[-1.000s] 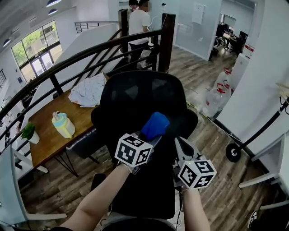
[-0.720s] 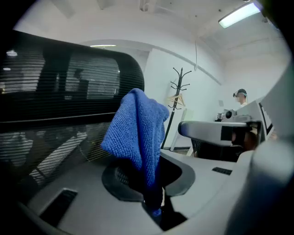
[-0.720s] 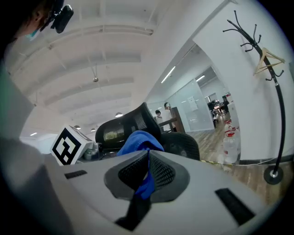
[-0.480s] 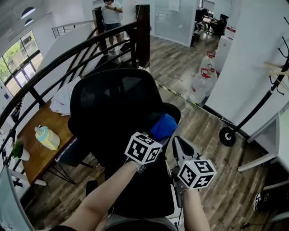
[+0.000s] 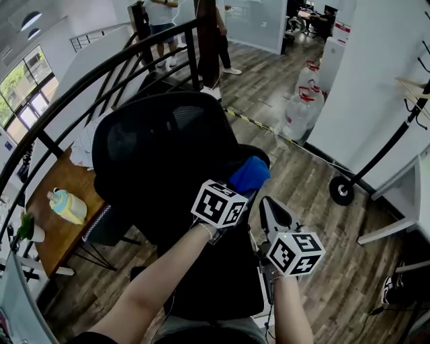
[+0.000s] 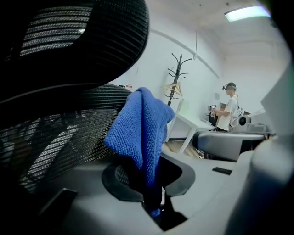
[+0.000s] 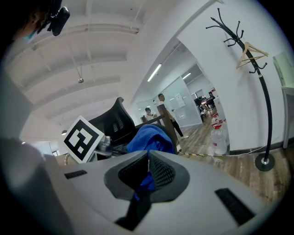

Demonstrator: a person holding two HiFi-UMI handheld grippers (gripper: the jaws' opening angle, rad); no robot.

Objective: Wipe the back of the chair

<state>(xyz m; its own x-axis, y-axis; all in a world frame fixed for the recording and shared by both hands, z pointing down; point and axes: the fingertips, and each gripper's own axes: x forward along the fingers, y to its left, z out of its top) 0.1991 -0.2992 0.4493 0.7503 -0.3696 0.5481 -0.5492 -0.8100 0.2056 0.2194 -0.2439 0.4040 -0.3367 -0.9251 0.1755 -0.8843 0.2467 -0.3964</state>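
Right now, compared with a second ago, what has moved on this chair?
The left gripper, shut on the blue microfibre cloth, has slid it rightward across the black mesh chair back to its right edge. The right gripper stayed low beside the chair, shut and empty.

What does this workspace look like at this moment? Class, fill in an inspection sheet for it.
Surface: wood floor; black mesh chair back in front of the person.
Job's things: blue microfibre cloth at the chair back's lower right.
Clutter: wooden table with a potted plant; water jugs by the wall.
Grippers: left tongs shut on the cloth; right tongs closed, just beside it.
Cables: nothing seen.
Surroundings: dark railing, coat stand, people standing beyond.
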